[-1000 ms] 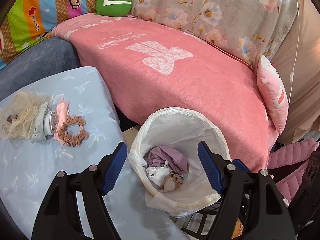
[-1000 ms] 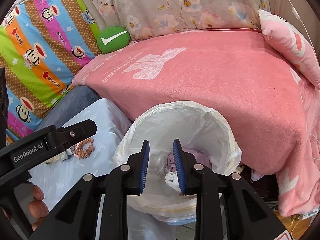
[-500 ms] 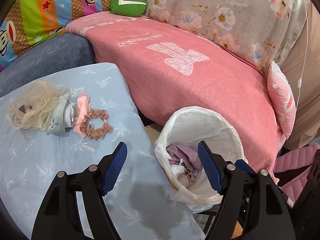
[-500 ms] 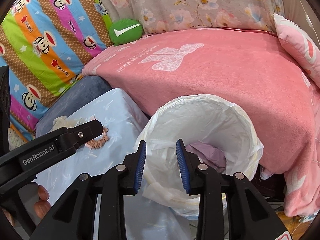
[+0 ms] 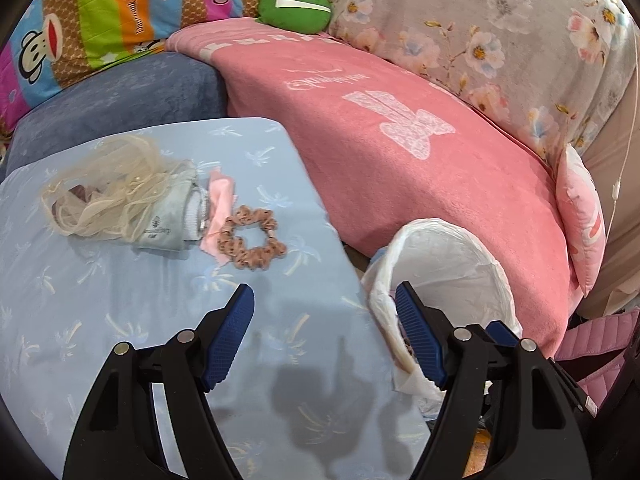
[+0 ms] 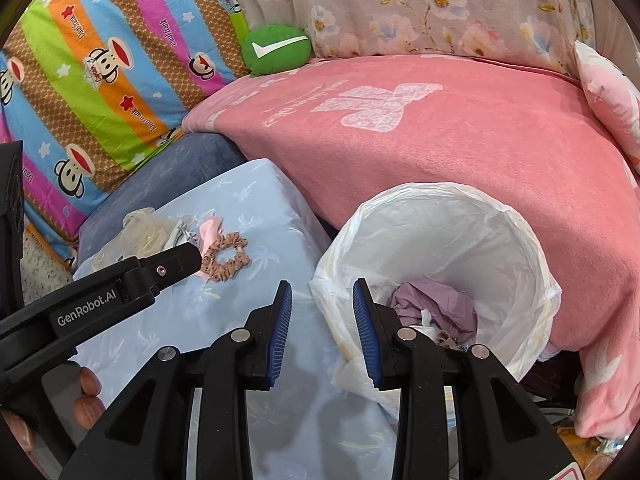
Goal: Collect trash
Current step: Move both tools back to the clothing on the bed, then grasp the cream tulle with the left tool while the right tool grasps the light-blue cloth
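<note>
Both grippers are empty: the left gripper (image 5: 324,334) gapes wide over the blue cover (image 5: 120,320), and the right gripper (image 6: 322,320) has just been opening, nothing between its jaws. The scrunchie (image 5: 252,238) and pile (image 5: 120,192) wait at 11 o'clock, probably next; the bin (image 6: 440,240) at 2 holds scraps

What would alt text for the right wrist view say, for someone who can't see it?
The right gripper, jaws apart and empty, hangs by the near rim of a white-lined trash bin holding crumpled purple paper. Left of it, a scrunchie lies on a light blue surface, beside the left gripper's arm.
</note>
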{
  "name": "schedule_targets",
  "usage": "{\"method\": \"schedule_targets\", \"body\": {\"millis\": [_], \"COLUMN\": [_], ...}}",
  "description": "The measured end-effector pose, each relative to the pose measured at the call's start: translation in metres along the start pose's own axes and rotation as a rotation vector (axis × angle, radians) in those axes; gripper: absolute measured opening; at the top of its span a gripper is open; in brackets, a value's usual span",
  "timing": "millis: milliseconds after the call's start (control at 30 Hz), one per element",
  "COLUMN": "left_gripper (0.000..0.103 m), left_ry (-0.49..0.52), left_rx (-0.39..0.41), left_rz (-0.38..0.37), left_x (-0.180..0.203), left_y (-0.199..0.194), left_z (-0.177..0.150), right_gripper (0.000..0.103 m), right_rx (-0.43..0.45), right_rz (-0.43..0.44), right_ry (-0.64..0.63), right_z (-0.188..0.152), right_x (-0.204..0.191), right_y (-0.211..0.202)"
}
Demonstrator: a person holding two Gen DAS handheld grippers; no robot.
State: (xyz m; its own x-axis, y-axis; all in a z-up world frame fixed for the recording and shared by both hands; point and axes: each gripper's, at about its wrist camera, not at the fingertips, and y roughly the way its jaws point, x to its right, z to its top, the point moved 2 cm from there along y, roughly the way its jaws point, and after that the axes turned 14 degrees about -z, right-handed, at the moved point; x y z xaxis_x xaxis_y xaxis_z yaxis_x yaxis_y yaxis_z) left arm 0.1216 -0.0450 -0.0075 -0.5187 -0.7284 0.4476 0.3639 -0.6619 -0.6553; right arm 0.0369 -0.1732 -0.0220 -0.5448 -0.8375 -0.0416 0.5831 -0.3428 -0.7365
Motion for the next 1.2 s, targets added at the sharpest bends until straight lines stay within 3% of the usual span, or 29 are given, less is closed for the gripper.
{"method": "schedule_targets", "body": {"millis": [333,567,867,1200], "left_gripper": [0.075,0.086,0.086,0.086], "left_ry": [-0.070,-0.157,-0.240,-0.292], "left_rx": [0.022,0.056,0.081,0.077], "left_rz": [0.073,0.140,0.202,0.222], "left_x": [-0.054,-0.101,-0.162,-0.207], "left_y": [-0.020,-0.036,-0.049,-0.032], "left_z": [-0.004,-0.002,0.012,0.036], "right_gripper": [0.036,0.037,0.037,0.037], "right_rx": [-0.019,-0.035,-0.051,-0.089], "right_rz": [0.034,0.062,0.098,0.148], "right_ry": [-0.058,-0.111,-0.167,-0.194], "right_z": [-0.007,-0.011,-0.008,-0.001], "right_x": [-0.044,-0.083,-0.135,-0.197], "right_y": [0.006,0.013,0.032,0.074]}}
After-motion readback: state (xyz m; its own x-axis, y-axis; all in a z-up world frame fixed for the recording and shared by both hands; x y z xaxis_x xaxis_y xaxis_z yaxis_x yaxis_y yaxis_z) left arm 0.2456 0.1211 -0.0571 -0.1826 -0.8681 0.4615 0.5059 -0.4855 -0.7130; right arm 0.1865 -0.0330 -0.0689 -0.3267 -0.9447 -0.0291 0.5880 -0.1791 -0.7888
